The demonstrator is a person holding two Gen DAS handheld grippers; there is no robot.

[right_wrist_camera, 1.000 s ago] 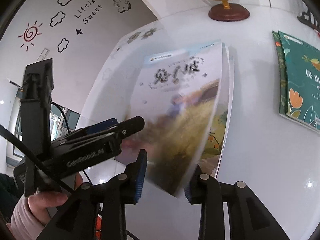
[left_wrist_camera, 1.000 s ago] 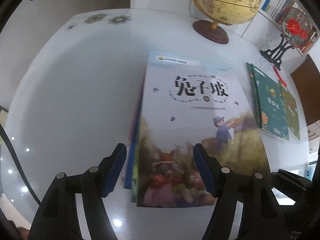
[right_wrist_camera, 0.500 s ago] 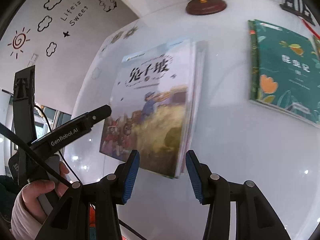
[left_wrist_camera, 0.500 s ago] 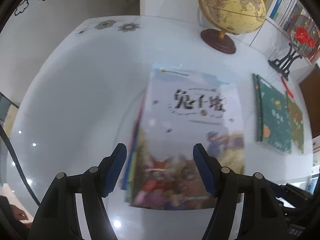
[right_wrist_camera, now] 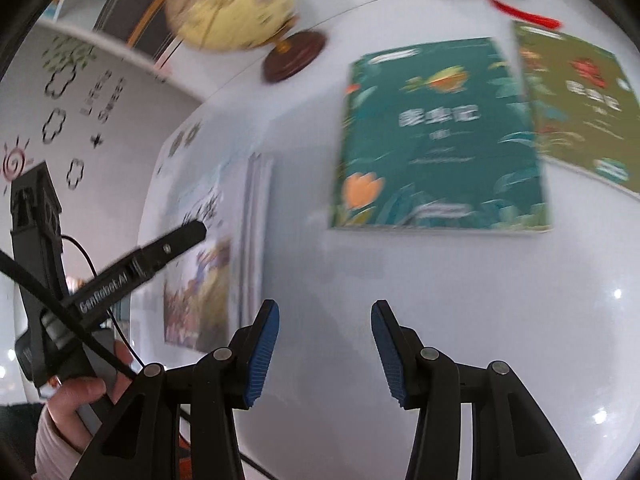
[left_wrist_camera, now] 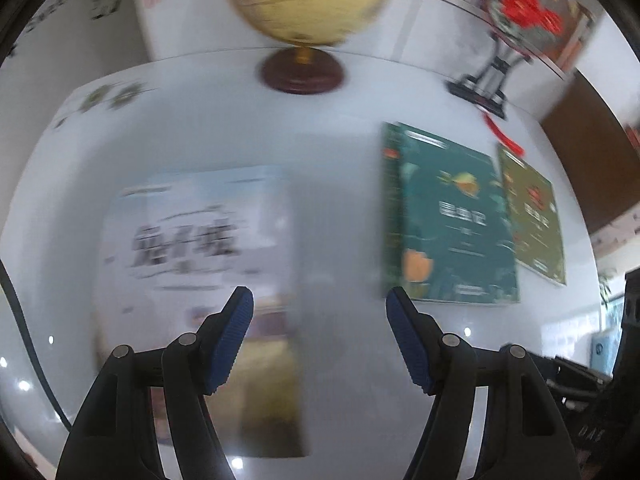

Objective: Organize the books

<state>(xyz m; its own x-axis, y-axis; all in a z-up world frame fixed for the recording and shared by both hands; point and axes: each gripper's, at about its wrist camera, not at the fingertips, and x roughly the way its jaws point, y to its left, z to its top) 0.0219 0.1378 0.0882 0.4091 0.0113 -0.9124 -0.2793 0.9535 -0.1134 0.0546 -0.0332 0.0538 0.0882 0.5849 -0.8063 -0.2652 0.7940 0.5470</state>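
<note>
both views have been swung to the right since the earlier frames: the pale picture book (left_wrist_camera: 200, 240), which was framed between the left tongs (left_wrist_camera: 320, 336) a second ago, is now seen off to the left of them, and the teal book (left_wrist_camera: 456, 220) has been brought much closer to the middle of each view. heavy motion blur is seen in both pictures.

the pale picture book is laid flat on the white tabletop (left_wrist_camera: 332, 152), on top of a small stack whose page edges are seen along its right side in the right wrist view. its long axis runs away from the cameras, with the title end pointed toward the globe (left_wrist_camera: 304, 0). the teal book is laid flat to the right of it, well apart, its long axis roughly parallel and its title end also pointed toward the back. an olive-green book (left_wrist_camera: 534, 216) lies just beside it on the right, partly tucked under its edge. a dark ornament stand (left_wrist_camera: 480, 88) is seen behind them.

the left tongs are spread, with nothing between the blue pads (left_wrist_camera: 232, 340); only bare tabletop is seen in the gap. the right tongs (right_wrist_camera: 325, 352) are likewise spread and empty. in the right wrist view the left gripper body is seen over the pale book, held by a hand (right_wrist_camera: 80, 404).
</note>
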